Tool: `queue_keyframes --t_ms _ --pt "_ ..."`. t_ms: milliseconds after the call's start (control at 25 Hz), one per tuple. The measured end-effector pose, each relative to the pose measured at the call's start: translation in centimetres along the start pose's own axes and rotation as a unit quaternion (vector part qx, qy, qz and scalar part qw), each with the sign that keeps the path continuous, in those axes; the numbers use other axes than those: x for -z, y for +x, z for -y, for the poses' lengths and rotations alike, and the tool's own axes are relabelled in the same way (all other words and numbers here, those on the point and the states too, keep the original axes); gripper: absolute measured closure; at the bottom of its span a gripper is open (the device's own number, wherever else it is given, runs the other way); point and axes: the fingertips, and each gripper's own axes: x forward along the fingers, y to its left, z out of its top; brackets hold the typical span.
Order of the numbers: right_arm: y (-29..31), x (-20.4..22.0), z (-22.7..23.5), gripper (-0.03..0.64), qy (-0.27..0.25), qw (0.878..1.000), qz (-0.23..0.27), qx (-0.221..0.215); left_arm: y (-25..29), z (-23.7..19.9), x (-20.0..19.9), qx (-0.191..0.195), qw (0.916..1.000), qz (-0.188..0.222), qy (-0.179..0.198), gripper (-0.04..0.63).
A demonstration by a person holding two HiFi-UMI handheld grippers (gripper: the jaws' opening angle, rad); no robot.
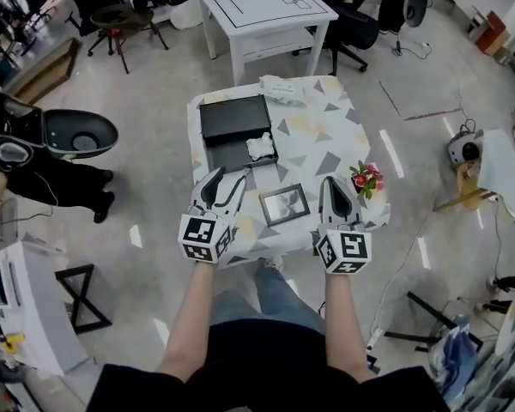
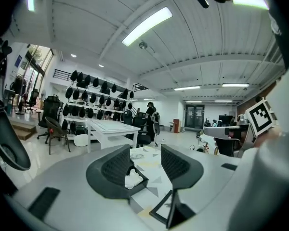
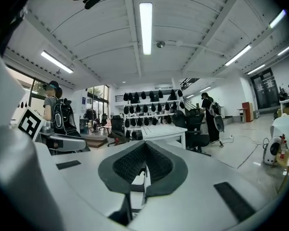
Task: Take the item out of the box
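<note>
On the small patterned table (image 1: 326, 136) a black box lies open, its flat lid (image 1: 233, 117) at the back and its base (image 1: 232, 156) in front with white packing paper (image 1: 260, 147) at its right end. A dark-rimmed picture frame (image 1: 284, 204) lies flat on the cloth between my two grippers. My left gripper (image 1: 226, 178) is open just before the box base, empty; in the left gripper view the paper (image 2: 132, 179) and the frame (image 2: 167, 210) show past its jaws (image 2: 144, 160). My right gripper (image 1: 335, 185) is right of the frame, shut and empty (image 3: 145, 153).
A small bunch of pink flowers (image 1: 366, 177) stands at the table's right edge, close to my right gripper. Crumpled white wrapping (image 1: 282, 88) lies at the far edge. A white table (image 1: 262, 7) and office chairs stand beyond; a stool (image 1: 79, 136) is at the left.
</note>
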Motion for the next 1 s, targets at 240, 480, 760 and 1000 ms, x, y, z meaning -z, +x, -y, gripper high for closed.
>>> queue_keyframes --t_ms 240,480,760,1000 --pt "4.1 0.4 1.3 0.614 0.003 0.999 -0.015 -0.040 2.3 -1.3 0.0 -0.036 0.9993 -0.006 -0.005 0.397" --pt "7.6 0.4 0.7 0.614 0.001 0.997 -0.027 -0.066 3.3 -2.9 0.1 -0.055 0.9983 -0.014 -0.012 0.397" --pt "11.1 -0.1 -0.3 0.614 -0.004 0.996 -0.034 -0.079 5.3 -5.0 0.1 -0.052 0.9983 -0.024 -0.013 0.397" --pt "14.6 -0.2 -0.7 0.614 -0.008 0.994 -0.051 -0.096 8.7 -6.2 -0.3 -0.040 0.9984 -0.040 -0.002 0.397"
